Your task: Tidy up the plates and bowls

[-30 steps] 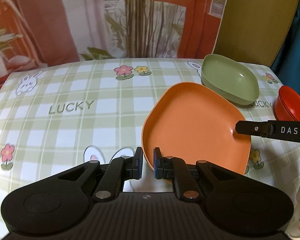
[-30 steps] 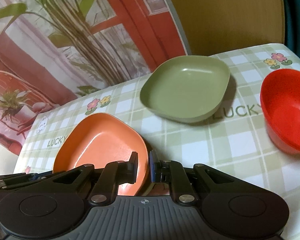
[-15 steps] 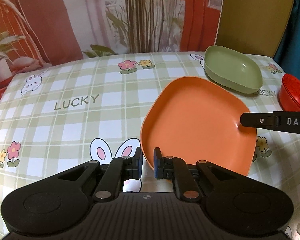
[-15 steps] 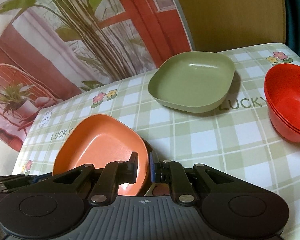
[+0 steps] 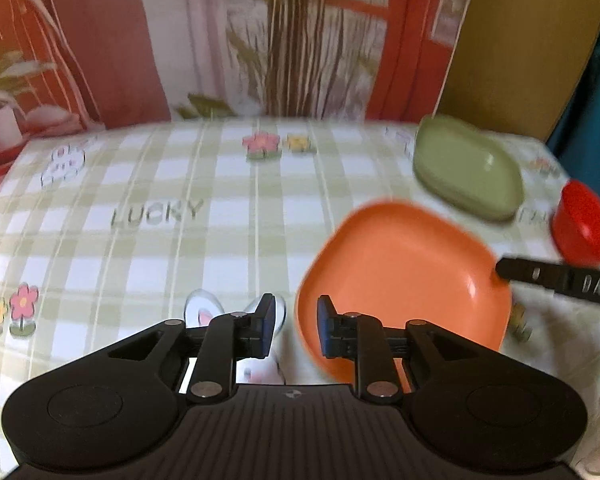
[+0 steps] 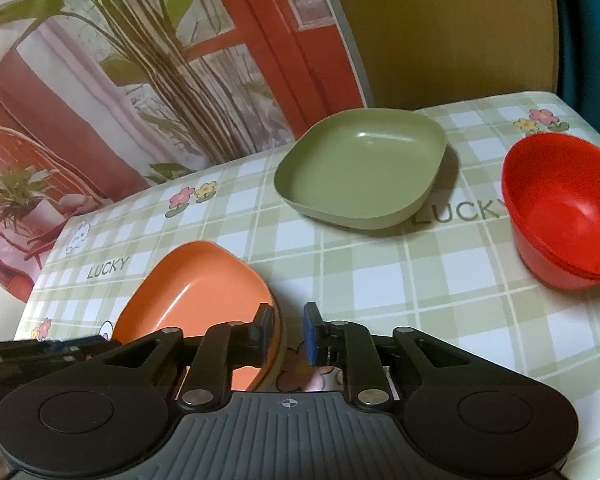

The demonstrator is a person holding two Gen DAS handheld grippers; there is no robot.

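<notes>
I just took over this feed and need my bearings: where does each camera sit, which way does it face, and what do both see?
Left wrist: on the left gripper, facing down-forward over the checked tablecloth; its jaws, just opening, straddle the orange plate rim; right gripper's finger enters from the right.
Right wrist: on the right gripper, jaws opening at the plate's opposite rim.
Shared: orange plate, green plate, red bowls.

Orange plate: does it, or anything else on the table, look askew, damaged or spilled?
Nothing stands out. The orange plate sits flat on the tablecloth, with both claws' jaws just opened off its rim. The green plate and red bowls are upright, intact and empty.
</notes>
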